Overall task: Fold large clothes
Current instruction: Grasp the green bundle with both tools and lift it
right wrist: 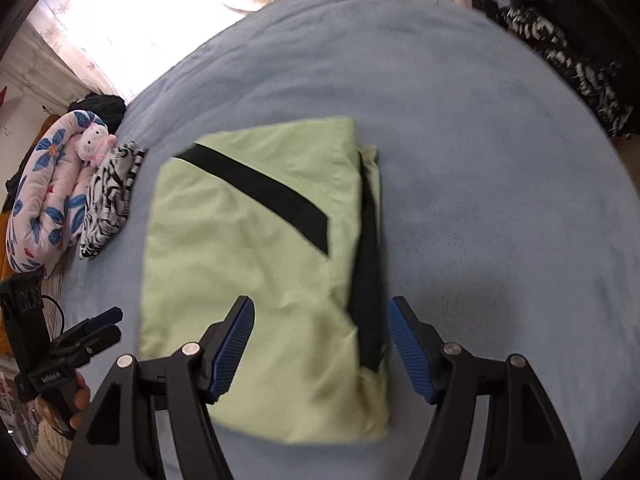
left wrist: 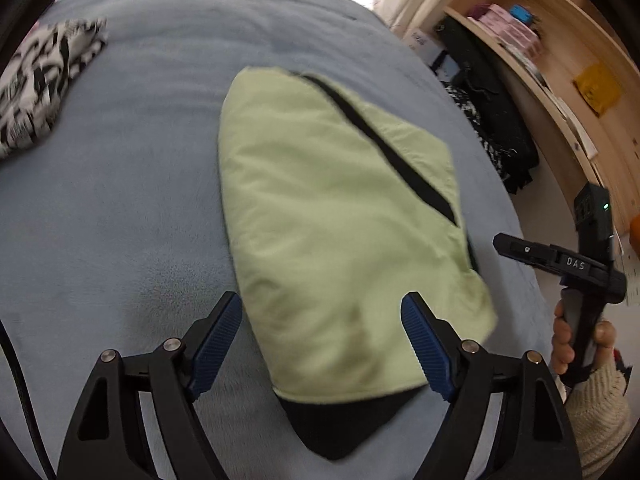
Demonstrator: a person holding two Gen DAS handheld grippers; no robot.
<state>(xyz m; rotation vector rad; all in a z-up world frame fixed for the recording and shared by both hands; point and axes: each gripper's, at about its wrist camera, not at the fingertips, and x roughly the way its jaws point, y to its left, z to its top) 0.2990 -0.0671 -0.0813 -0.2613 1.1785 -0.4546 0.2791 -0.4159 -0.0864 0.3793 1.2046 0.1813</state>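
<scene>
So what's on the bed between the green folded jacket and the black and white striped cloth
Nothing: in the right wrist view only bare blue blanket separates the green jacket from the striped cloth. The left wrist view shows the same bare stretch.

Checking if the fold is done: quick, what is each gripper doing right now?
Left gripper: open, holding nothing, above the folded green garment.
Right gripper: open, holding nothing, above the same garment.
</scene>
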